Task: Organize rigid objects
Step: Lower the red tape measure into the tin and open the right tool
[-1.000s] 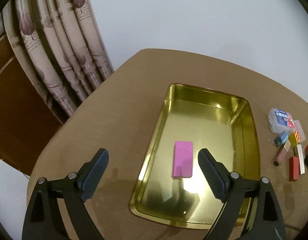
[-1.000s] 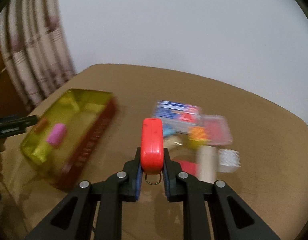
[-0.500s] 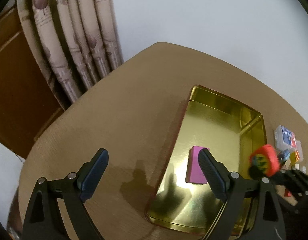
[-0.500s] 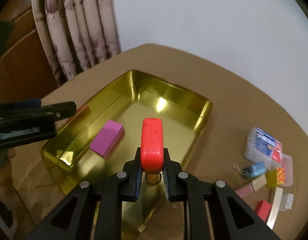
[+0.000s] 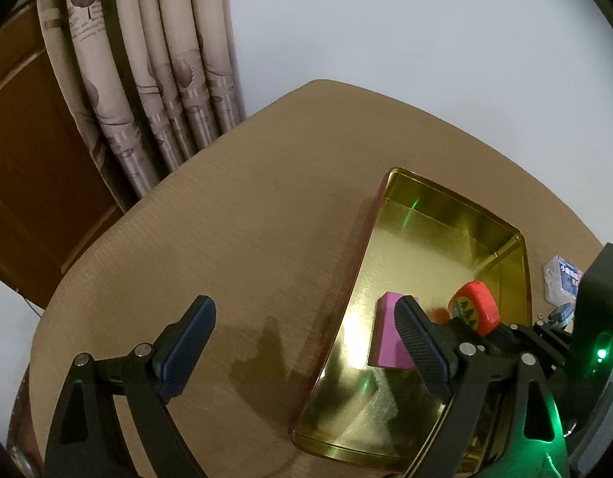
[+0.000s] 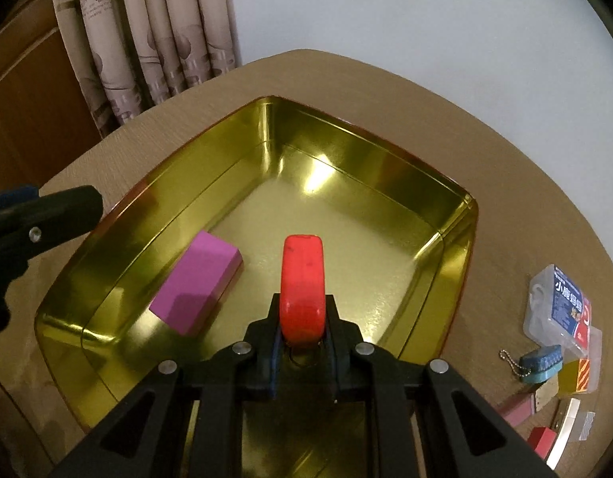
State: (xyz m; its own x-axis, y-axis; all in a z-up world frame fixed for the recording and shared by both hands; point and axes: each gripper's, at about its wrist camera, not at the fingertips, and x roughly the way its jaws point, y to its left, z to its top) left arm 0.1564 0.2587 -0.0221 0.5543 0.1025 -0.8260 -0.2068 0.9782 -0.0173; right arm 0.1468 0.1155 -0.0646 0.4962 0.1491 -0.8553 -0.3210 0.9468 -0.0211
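Note:
A gold metal tray [image 6: 457, 247] lies on the round wooden table [image 6: 505, 183]; it also shows in the left wrist view [image 5: 521, 255]. A pink block [image 6: 194, 286] [image 5: 386, 338] lies inside it at the left. My right gripper [image 6: 302, 330] is shut on a red tape measure [image 6: 302, 283] [image 5: 475, 306] and holds it over the tray's middle. My left gripper [image 5: 302, 338] is open and empty, above the table at the tray's left rim.
At the table's right edge lie a clear plastic box [image 6: 557, 306] [image 5: 561, 283], a blue keychain [image 6: 541, 362], a yellow block [image 6: 573, 372], and red and pink blocks [image 6: 541, 438]. A curtain [image 5: 147, 79] and a brown door [image 5: 23, 159] stand behind the table.
My right gripper has carried the red tape measure left from the pile of items to above the tray and lower into it. My left gripper has drifted left of the tray, still open.

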